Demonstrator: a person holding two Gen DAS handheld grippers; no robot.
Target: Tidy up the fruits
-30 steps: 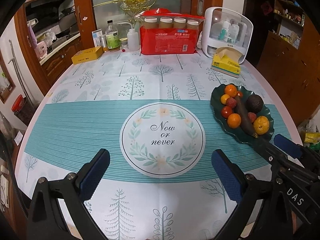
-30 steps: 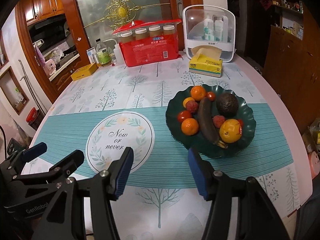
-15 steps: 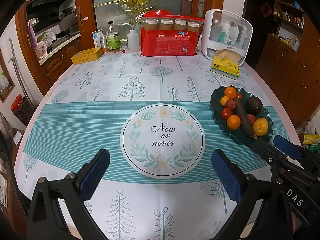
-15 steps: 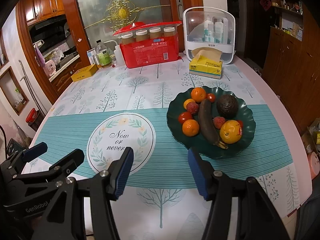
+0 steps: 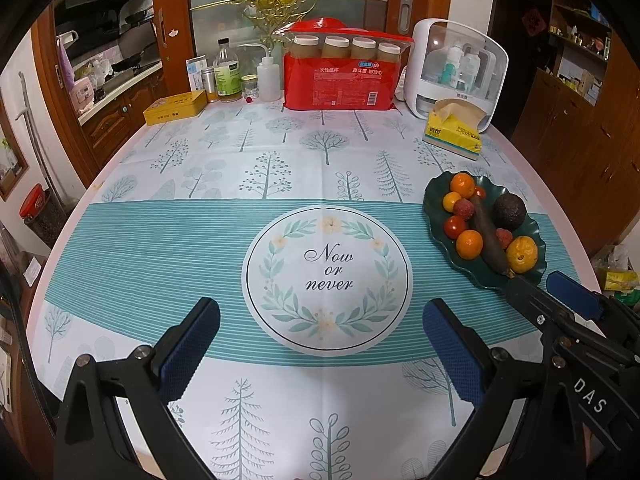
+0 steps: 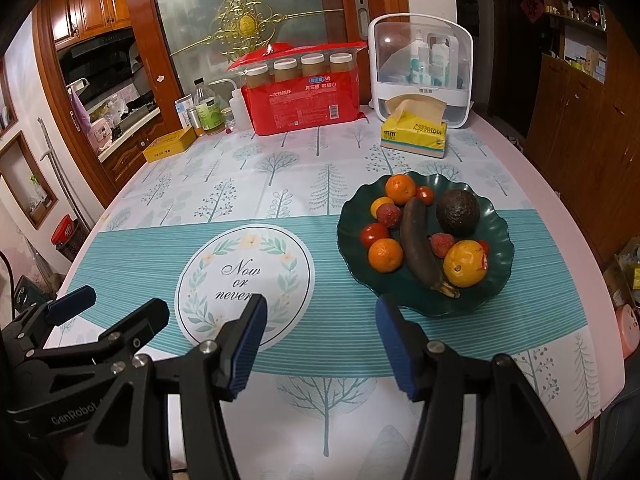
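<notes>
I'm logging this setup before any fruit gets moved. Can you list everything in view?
plate: 1, dark green, right on table
oranges: 2, plate
banana: 1, blackened, plate centre
avocado: 1, dark, plate
tomatoes: small, red, plate
tissue box: 1, yellow, behind plate
red pack: 1, far edge
yellow tin: 1, far left
left gripper: open, empty
right gripper: open, empty

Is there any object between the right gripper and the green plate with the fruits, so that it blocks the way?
Nothing visible blocks it. The right gripper is open and hangs over bare tablecloth, and the green plate with the fruits lies just ahead of its fingertips. The tissue box stands beyond the plate.
</notes>
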